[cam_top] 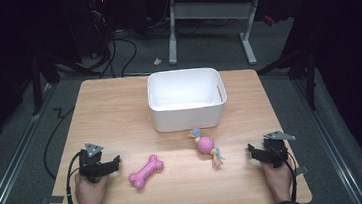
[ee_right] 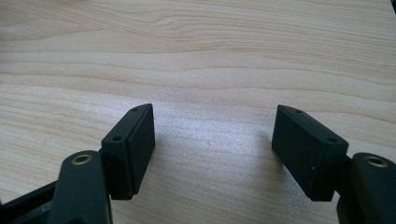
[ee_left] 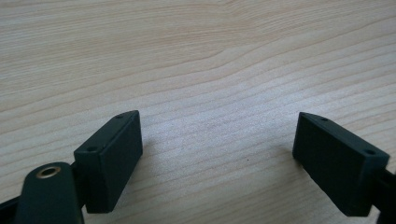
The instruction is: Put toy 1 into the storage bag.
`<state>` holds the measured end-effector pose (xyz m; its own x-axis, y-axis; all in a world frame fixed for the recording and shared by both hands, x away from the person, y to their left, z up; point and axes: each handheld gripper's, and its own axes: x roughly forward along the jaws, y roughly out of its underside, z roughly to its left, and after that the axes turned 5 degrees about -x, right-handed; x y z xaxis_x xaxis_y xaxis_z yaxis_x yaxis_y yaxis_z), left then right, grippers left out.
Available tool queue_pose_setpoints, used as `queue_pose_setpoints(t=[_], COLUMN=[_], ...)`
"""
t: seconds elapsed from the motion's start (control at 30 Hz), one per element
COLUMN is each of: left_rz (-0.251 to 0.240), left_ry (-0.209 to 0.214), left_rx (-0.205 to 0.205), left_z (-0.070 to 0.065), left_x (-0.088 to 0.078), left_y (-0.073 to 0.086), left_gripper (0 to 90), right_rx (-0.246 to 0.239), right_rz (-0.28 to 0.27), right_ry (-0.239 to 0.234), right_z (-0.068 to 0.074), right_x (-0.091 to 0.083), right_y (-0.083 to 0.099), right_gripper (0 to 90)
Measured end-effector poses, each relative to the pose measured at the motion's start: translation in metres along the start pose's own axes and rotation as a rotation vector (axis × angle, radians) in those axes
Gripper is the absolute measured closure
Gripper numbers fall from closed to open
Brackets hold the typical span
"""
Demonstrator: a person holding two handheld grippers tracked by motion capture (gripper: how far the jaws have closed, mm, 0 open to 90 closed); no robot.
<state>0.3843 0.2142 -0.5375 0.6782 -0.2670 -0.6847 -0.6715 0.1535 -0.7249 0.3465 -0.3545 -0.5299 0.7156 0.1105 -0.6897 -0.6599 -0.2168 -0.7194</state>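
A pink bone-shaped toy (cam_top: 146,171) lies on the wooden table (cam_top: 110,114) near the front, left of centre. A pink ball toy with rope ends (cam_top: 206,146) lies right of centre, just in front of the white bin (cam_top: 187,99). My left gripper (cam_top: 115,163) rests at the front left, jaws pointing right toward the bone and a short way from it. It is open (ee_left: 218,140) over bare wood. My right gripper (cam_top: 252,151) rests at the front right, pointing left toward the rope toy. It is open (ee_right: 214,135) with nothing between its jaws.
The bin stands empty at the table's back centre. Beyond the table are a dark floor with cables (cam_top: 114,53) and the white legs of a desk (cam_top: 172,32). A hand holds each gripper at the table's front edge.
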Motion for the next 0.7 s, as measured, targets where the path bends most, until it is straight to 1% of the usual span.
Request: queue_pose_setpoints(t=[0.33,0.37,0.53,0.7], left_rz=[0.001,0.001,0.008,0.019], left_ry=[-0.006,-0.001,-0.002,0.01], left_rx=[-0.008,-0.004,-0.006,-0.02], left_z=[-0.0009,-0.0004,-0.0007,0.0005], left_x=[0.0008,0.0005,-0.0003,-0.0025], left_y=[-0.0008,-0.0006,-0.001,-0.0014], left_gripper=[15.5,15.5,15.9,16.1], right_rx=[0.001,0.001,0.002,0.001], right_rz=[0.0,0.0,0.0,0.0], right_ry=[0.0,0.0,0.0,0.0], right_z=[-0.0001,-0.0001,-0.0001,-0.0001], right_x=[0.0001,0.0001,0.0001,0.0001], right_y=[0.0,0.0,0.0,0.0], right_gripper=[30.4,30.4,30.4,30.4])
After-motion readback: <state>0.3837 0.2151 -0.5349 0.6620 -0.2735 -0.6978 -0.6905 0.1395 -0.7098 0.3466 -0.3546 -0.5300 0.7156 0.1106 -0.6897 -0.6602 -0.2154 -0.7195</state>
